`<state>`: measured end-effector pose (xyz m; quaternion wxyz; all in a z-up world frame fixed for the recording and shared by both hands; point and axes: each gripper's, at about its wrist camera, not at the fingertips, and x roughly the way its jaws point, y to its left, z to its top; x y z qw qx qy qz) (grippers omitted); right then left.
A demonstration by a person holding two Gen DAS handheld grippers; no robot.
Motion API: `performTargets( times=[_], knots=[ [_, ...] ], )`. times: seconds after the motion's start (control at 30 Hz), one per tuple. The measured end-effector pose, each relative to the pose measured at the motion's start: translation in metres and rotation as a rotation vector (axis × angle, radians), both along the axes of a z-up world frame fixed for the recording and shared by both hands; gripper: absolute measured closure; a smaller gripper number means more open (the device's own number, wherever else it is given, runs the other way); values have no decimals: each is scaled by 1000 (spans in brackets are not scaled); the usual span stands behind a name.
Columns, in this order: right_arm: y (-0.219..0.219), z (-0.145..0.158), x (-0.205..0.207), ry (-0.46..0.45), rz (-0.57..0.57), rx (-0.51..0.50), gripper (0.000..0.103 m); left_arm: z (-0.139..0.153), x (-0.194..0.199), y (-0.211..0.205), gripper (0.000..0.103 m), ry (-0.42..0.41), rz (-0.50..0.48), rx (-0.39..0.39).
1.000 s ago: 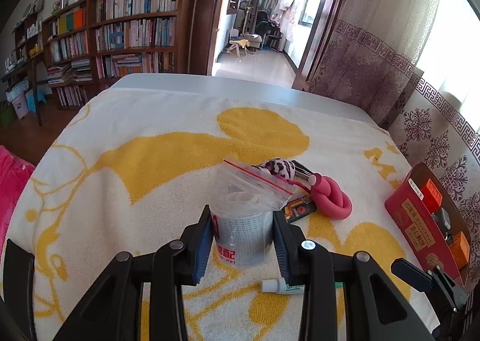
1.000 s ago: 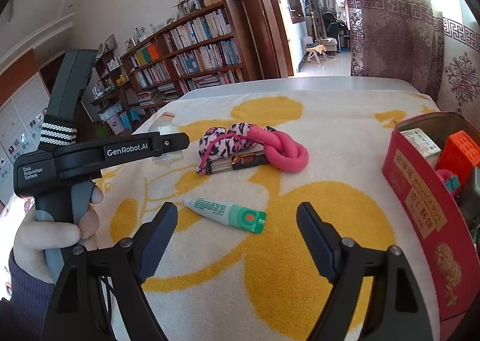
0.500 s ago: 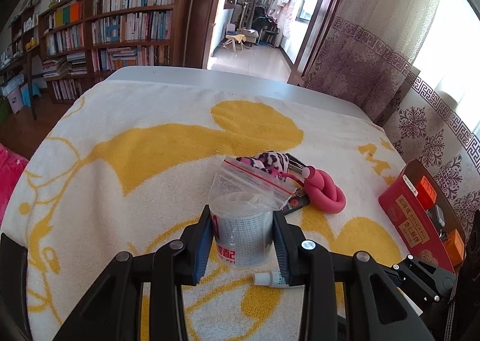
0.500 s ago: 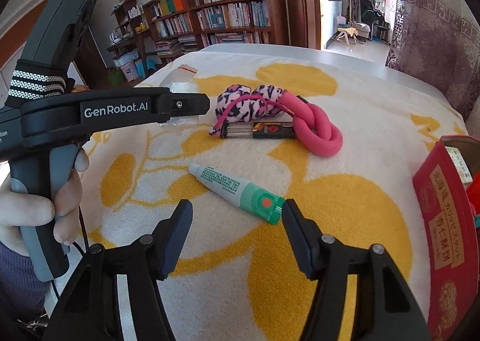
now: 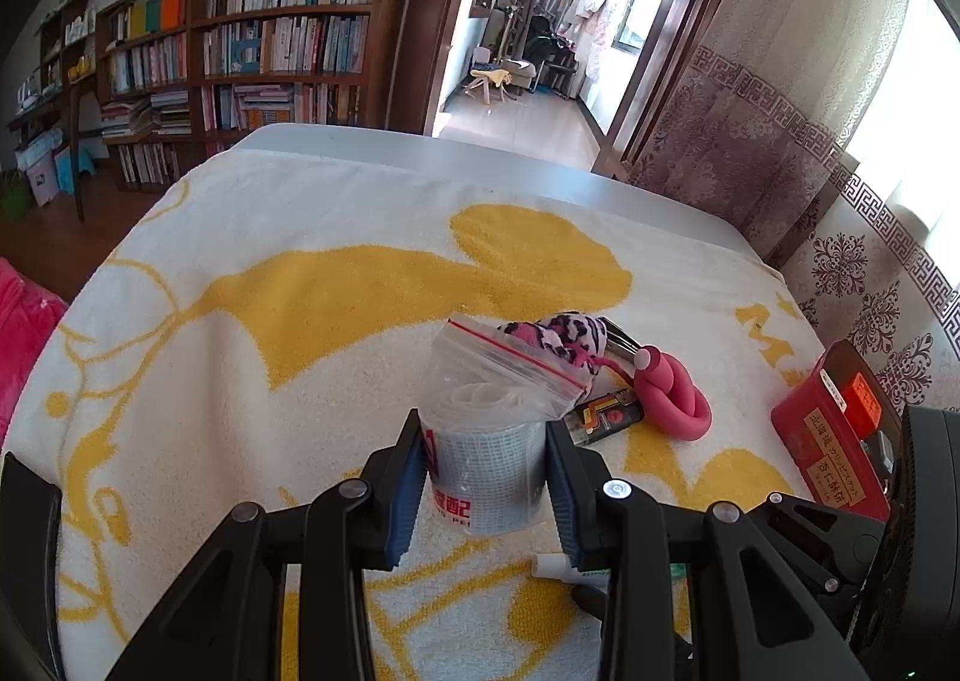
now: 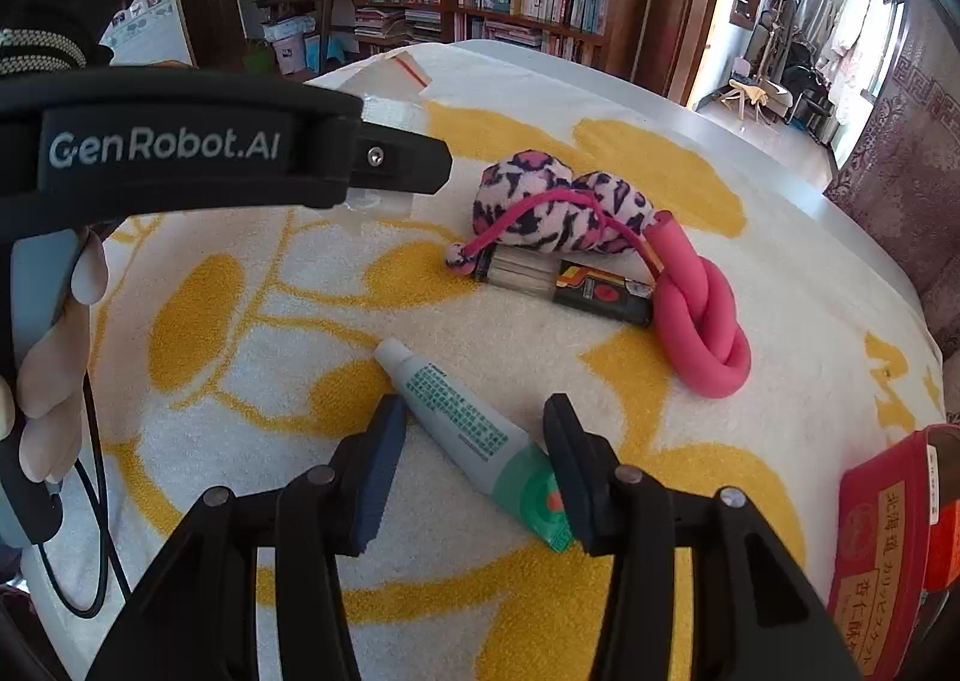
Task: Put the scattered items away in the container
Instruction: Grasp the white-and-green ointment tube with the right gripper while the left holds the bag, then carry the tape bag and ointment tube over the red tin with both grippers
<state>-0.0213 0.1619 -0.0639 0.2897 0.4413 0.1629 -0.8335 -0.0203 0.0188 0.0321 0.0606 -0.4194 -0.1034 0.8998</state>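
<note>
Tube [image 6: 474, 432], white-and-green plastic, lies slantwise between my right claw's [image 6: 474, 462] fingers, which have just been narrowing and don't yet pinch it. My left claw [image 5: 485, 476] clamps a clear zip bag [image 5: 487, 429] with a grey roll inside. Right of both claws stands the red cardboard box [image 6: 888, 555].

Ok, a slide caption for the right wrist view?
Right gripper closing its jaws around the tube on the towel.

a: left wrist view? 
b: close, angled down across the towel [image 5: 240, 273], facing the bookshelf [image 5: 252, 51]. 
a: right wrist view? 
b: lower, nearer. both share the pink knot [image 5: 675, 396] [image 6: 702, 315].
</note>
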Motion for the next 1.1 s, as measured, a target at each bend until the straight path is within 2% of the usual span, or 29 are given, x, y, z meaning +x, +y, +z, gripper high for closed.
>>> performTargets(
  times=[0.17, 0.3, 0.53, 0.73, 0.8, 0.9, 1.03, 1.1],
  knots=[
    [3, 3, 11, 31, -44, 18, 66, -2, 1, 8, 64, -2, -22, -18],
    [9, 6, 18, 0, -81, -1, 75, -4, 0, 5, 64, -10, -7, -16],
    [14, 6, 21, -69, -113, -25, 77, -5, 0, 9, 64, -12, -15, -25],
    [4, 3, 19, -11, -116, 0, 74, -5, 2, 13, 64, -9, -30, -33],
    [2, 2, 20, -4, -123, -9, 80, -5, 2, 13, 64, -10, -30, -31],
    [2, 2, 24, 13, -134, -17, 80, -5, 2, 13, 64, -6, -31, -32],
    [13, 2, 25, -6, -175, -90, 80, -4, 3, 15, 64, 2, -34, -34],
    [20, 4, 24, -10, -206, -131, 91, -3, 3, 17, 64, 4, -36, -37]
  ],
)
